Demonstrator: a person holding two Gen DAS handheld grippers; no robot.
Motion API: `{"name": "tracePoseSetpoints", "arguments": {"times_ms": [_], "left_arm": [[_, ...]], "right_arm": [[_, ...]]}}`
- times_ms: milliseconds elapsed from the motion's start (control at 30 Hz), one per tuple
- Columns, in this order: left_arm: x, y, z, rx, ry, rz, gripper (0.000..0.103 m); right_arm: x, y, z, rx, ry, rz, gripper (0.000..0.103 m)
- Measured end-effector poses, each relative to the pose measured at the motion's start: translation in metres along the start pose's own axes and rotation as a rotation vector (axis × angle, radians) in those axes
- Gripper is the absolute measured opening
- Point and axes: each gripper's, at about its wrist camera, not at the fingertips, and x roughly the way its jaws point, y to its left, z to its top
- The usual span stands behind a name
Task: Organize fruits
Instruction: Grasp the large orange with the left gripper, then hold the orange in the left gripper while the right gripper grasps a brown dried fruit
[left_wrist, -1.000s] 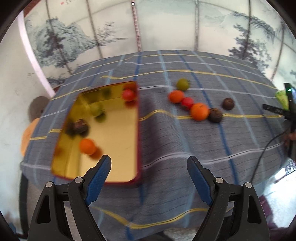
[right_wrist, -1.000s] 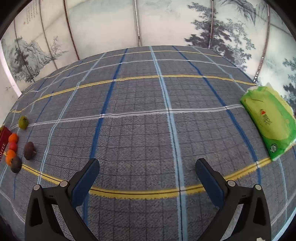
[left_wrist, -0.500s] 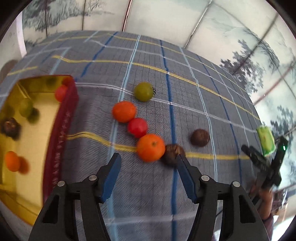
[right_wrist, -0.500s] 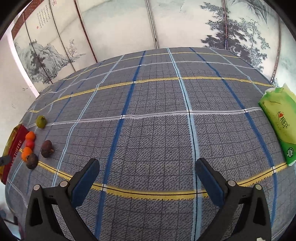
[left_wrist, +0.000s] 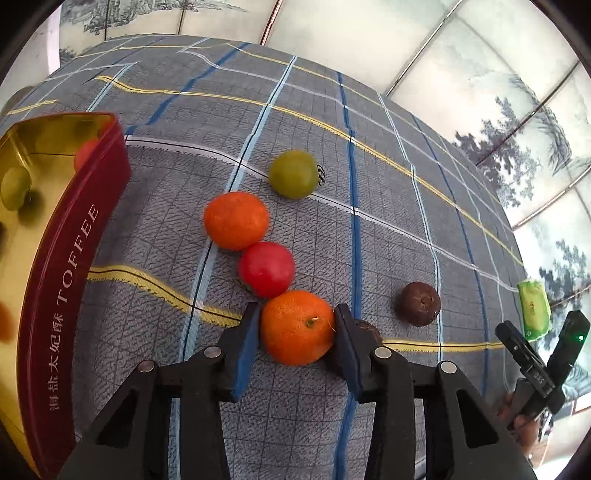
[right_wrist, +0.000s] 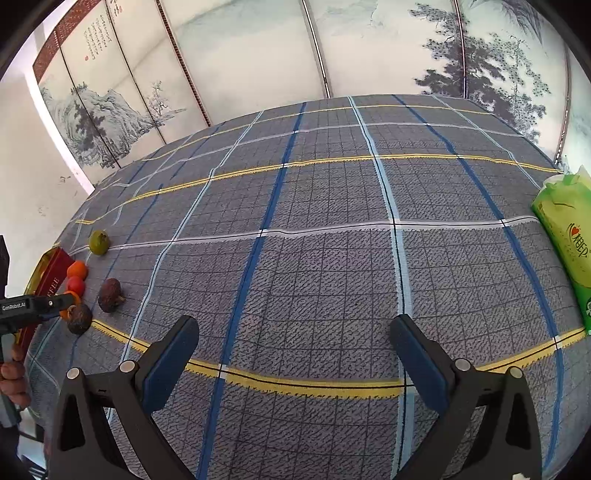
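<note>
My left gripper (left_wrist: 295, 312) is low over the plaid cloth, its jaws closing, with both blue pads against the sides of an orange (left_wrist: 297, 326). Touching that orange from behind is a red tomato (left_wrist: 266, 269), then a second orange (left_wrist: 236, 220) and a green fruit (left_wrist: 293, 179). One brown fruit (left_wrist: 418, 303) lies to the right; another (left_wrist: 367, 328) is mostly hidden behind the right finger. The red toffee tin (left_wrist: 66, 266) at the left holds several fruits. My right gripper (right_wrist: 295, 328) hangs open over bare cloth, nothing between its fingers.
A green tissue pack (right_wrist: 569, 240) lies at the table's right edge. In the right wrist view the fruit row (right_wrist: 75, 284) and tin (right_wrist: 51, 273) sit at the far left, with the left gripper (right_wrist: 37, 306) and a hand over them. Painted screens stand behind the table.
My left gripper swung right from the tin to the fruit row, came down, and its jaws narrowed around the nearest orange. The right gripper stayed in place, tilting up slightly.
</note>
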Motion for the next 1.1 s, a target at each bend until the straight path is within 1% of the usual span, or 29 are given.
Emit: {"name": "tracePoseSetpoints", "arguments": {"times_ms": [100, 200, 267, 400, 500, 633, 700, 867, 900, 933, 967, 1000, 1033, 1100], "left_arm": [[-0.007, 0.004, -0.008, -0.027, -0.006, 0.007, 0.04], [-0.024, 0.008, -0.02, -0.056, -0.031, -0.037, 0.04], [-0.037, 0.007, -0.028, -0.045, -0.053, -0.037, 0.04], [-0.062, 0.002, -0.039, 0.009, -0.094, -0.012, 0.04], [-0.074, 0.0, -0.042, 0.024, -0.117, -0.001, 0.04], [-0.088, 0.004, -0.047, 0.037, -0.141, 0.021, 0.04], [-0.095, 0.008, -0.05, 0.04, -0.154, 0.031, 0.04], [-0.11, 0.026, -0.056, 0.016, -0.16, 0.038, 0.04], [-0.113, 0.03, -0.057, 0.008, -0.163, 0.039, 0.04], [-0.116, 0.033, -0.058, 0.006, -0.168, 0.042, 0.04], [-0.12, 0.037, -0.058, 0.003, -0.176, 0.049, 0.04], [-0.123, 0.04, -0.059, 0.001, -0.184, 0.054, 0.04], [-0.126, 0.043, -0.06, -0.001, -0.191, 0.055, 0.04], [-0.132, 0.047, -0.06, -0.009, -0.203, 0.058, 0.04]], "right_arm": [[0.0, 0.0, 0.0, 0.0, 0.0, 0.003, 0.103], [0.0, 0.0, 0.0, 0.0, 0.0, 0.002, 0.103], [0.0, 0.0, 0.0, -0.002, 0.001, 0.0, 0.103], [0.002, 0.002, 0.0, -0.013, 0.008, -0.017, 0.103], [0.006, 0.008, 0.0, -0.04, 0.023, -0.058, 0.103], [0.014, 0.022, 0.0, -0.116, 0.062, -0.153, 0.103], [0.018, 0.027, -0.001, -0.148, 0.076, -0.183, 0.103], [0.011, 0.022, -0.002, -0.123, 0.057, -0.127, 0.103], [0.008, 0.022, -0.004, -0.109, 0.044, -0.107, 0.1], [-0.002, 0.028, -0.006, -0.087, 0.014, -0.022, 0.084], [-0.008, 0.035, -0.007, -0.086, -0.003, 0.038, 0.067], [-0.019, 0.055, -0.01, -0.136, -0.036, 0.099, 0.065], [-0.025, 0.074, -0.012, -0.198, -0.055, 0.131, 0.066], [-0.03, 0.108, -0.016, -0.292, -0.055, 0.224, 0.066]]}}
